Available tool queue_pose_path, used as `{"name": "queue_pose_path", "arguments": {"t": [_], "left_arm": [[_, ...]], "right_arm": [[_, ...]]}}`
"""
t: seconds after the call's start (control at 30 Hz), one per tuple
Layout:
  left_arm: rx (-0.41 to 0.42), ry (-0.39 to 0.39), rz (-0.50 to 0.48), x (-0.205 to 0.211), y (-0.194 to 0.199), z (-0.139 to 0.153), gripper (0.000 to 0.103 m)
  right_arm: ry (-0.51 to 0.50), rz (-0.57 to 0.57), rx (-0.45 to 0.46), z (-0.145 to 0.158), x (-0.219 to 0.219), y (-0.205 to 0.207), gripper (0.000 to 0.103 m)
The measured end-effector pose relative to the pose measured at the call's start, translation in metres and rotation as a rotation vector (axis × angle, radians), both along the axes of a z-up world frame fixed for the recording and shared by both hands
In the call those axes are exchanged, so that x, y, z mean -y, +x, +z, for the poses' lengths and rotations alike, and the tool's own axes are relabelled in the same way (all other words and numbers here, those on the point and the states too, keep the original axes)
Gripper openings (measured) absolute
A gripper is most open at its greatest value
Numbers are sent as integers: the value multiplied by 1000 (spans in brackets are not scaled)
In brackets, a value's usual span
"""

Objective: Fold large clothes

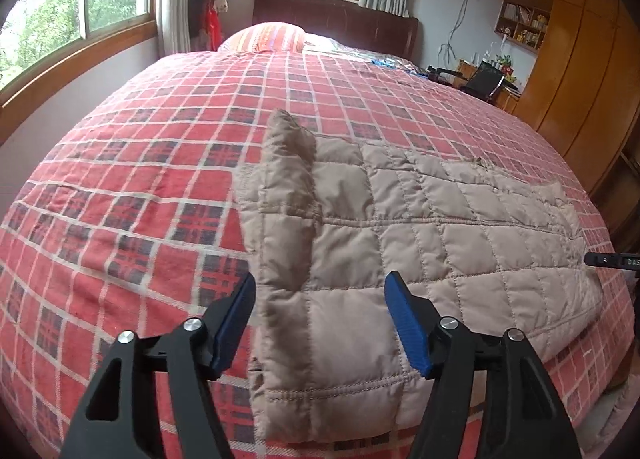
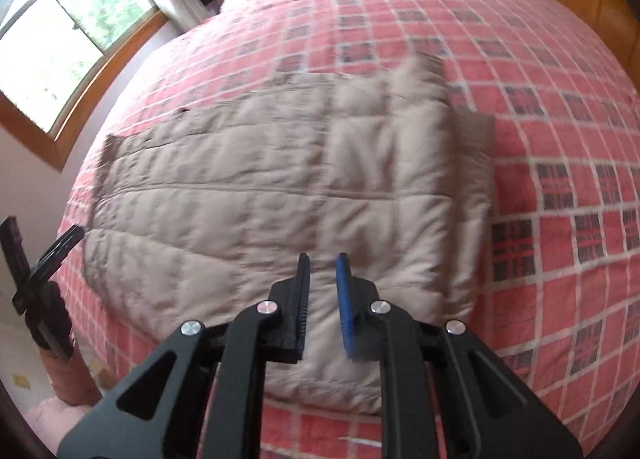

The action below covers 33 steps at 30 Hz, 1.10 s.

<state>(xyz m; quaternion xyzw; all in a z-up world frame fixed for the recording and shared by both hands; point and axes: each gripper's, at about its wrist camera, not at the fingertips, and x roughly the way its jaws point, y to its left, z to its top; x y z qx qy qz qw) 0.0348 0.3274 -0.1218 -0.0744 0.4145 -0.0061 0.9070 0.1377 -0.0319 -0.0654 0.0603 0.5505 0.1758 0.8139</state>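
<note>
Honestly, with the beige quilted jacket (image 1: pixel 400 243) lying partly folded near the bed's (image 1: pixel 120 179) near edge, left gripper (image 1: pixel 320 319) spread wide and right gripper (image 2: pixel 322 283) barely apart, both empty, a one-layer pinch could drag the fold loose.

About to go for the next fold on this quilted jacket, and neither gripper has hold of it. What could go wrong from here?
1. The puffy jacket may spring back open; a sleeve already folded over it stands up as a ridge.
2. The left gripper is open wide and might pinch the plaid bedspread too.
3. The right gripper has only a narrow gap for thick fabric.
</note>
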Motion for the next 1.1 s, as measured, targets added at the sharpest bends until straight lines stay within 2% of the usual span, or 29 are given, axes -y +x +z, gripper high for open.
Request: {"name": "queue_pose_path", "arguments": {"t": [0.13,0.37,0.5,0.6,0.77,0.93,1.03,1.1], "left_arm": [[-39,3,42,-19,-5,0,69],[-129,-85,49,-40,-13,-25,73],[-148,-144,26,-41,-21,-35,76],[-163,-191,12,-41,-24,-40,78],[-191,-278,8,-42,-29,-52,81],[-184,-337,-5,-36,-27,-58,83],[-171,-352,-7,-30,-24,-59,81],[-169,-346,-6,-27,-22,-58,69]], "right_arm": [[-28,73,-11,9,-33,-2,14],[-75,123,-84,-4,-72,3,11],[-103,112,-115,-17,-80,5,11],[-123,89,-137,-29,-83,9,8],[-153,76,-143,-49,-91,12,7],[-158,58,-148,-52,-95,13,7],[-155,56,-146,-52,-95,12,7],[-142,54,-150,-52,-94,13,7]]}}
